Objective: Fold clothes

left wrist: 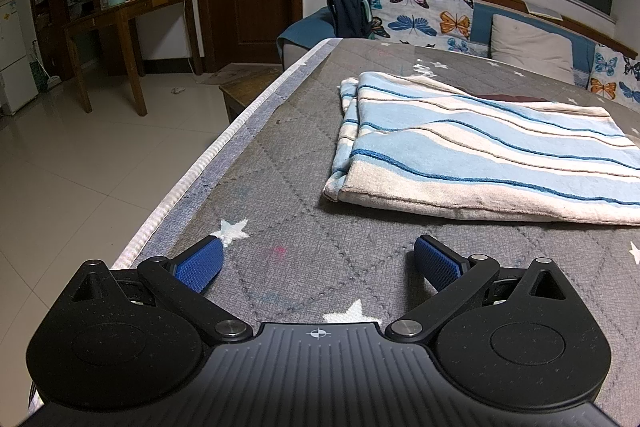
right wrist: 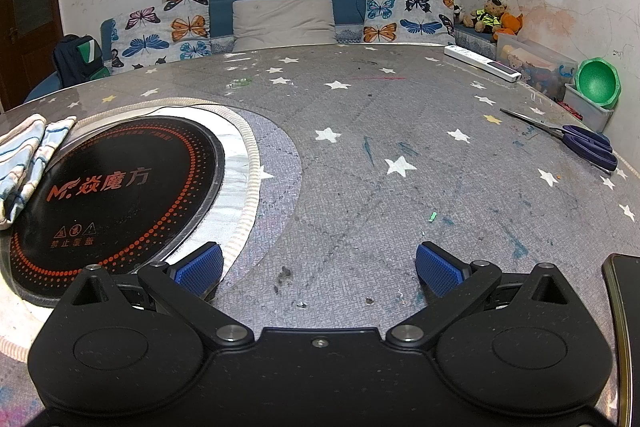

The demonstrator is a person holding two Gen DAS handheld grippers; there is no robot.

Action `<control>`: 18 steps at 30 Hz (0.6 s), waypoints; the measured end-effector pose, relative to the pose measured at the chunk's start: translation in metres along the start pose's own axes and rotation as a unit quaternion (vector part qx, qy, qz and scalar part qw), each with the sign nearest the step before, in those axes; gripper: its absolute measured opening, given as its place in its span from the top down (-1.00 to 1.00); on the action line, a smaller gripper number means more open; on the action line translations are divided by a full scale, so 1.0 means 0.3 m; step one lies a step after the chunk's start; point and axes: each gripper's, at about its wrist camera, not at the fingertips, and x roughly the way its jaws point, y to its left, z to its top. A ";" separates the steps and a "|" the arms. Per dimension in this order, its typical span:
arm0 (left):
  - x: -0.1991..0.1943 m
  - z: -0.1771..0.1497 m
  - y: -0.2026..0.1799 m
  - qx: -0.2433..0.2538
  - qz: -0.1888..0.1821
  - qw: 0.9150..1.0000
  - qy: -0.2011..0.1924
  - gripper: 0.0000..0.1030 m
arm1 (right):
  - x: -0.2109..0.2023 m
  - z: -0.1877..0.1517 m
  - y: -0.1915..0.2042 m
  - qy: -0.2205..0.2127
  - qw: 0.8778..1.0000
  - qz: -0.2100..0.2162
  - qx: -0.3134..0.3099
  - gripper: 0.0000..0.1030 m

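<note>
Folded striped cloth on star-print table; both tools idle.

Nearest: left gripper (left wrist: 318, 259) spread wide, nothing btwn blue pads, low over grey table cover (left wrist: 280, 187); right gripper (right wrist: 319, 265) likewise wide, empty. Next: striped cloth (left wrist: 480, 155), folded, flat on cover, ahead-right of left gripper, apart from it; its edge touches or overlaps round black hotplate (right wrist: 116, 187), hard to say which. Further right: scissors (right wrist: 576, 141). Far: white power strip (right wrist: 484, 63), butterfly cushions (right wrist: 168, 31).

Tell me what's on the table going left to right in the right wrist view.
Striped cloth → black induction cooktop → white power strip → purple-handled scissors, with the green bowl at the far right, in a bin past the table edge.
</note>
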 end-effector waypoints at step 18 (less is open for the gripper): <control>0.002 0.000 0.007 0.000 0.000 1.000 0.000 -1.00 | -0.001 -0.001 -0.006 0.000 1.000 0.000 0.000 -1.00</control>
